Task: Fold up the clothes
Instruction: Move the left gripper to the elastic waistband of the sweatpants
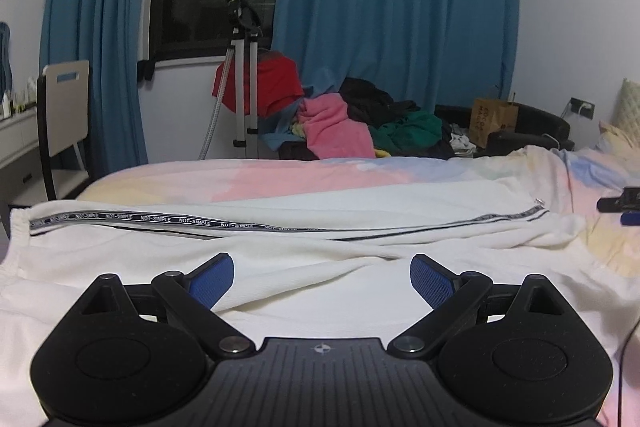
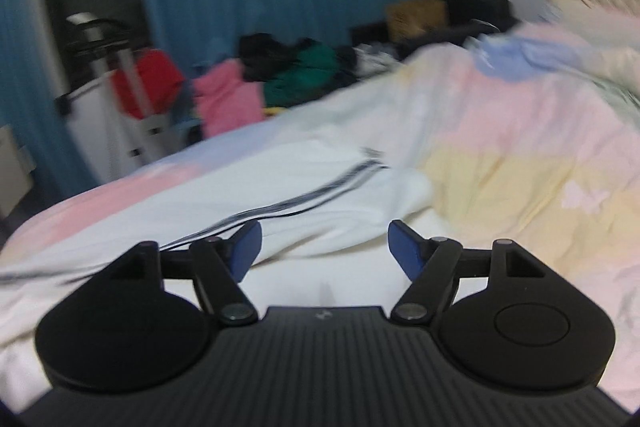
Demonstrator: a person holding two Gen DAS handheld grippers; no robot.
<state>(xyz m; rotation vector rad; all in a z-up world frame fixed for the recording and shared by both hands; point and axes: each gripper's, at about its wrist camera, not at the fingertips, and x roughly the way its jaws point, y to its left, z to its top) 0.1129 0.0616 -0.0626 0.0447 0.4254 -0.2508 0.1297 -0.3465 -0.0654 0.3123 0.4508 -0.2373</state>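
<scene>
White trousers (image 1: 280,247) with a black lettered side stripe (image 1: 160,219) lie flat across the bed, waistband at the left. My left gripper (image 1: 322,277) hovers just above the cloth, open, with nothing between its blue pads. The right gripper's tip shows at the right edge of the left wrist view (image 1: 622,207). In the blurred right wrist view the same trousers (image 2: 320,187) stretch away to the left, and my right gripper (image 2: 324,247) stands open over them with nothing between its pads.
A pastel bedcover (image 2: 500,147) spreads under the trousers. Beyond the bed lies a heap of clothes (image 1: 360,123) in pink, green, black and red, beside a tripod (image 1: 244,67), blue curtains (image 1: 400,7) and a paper bag (image 1: 494,121). A chair (image 1: 64,107) stands at left.
</scene>
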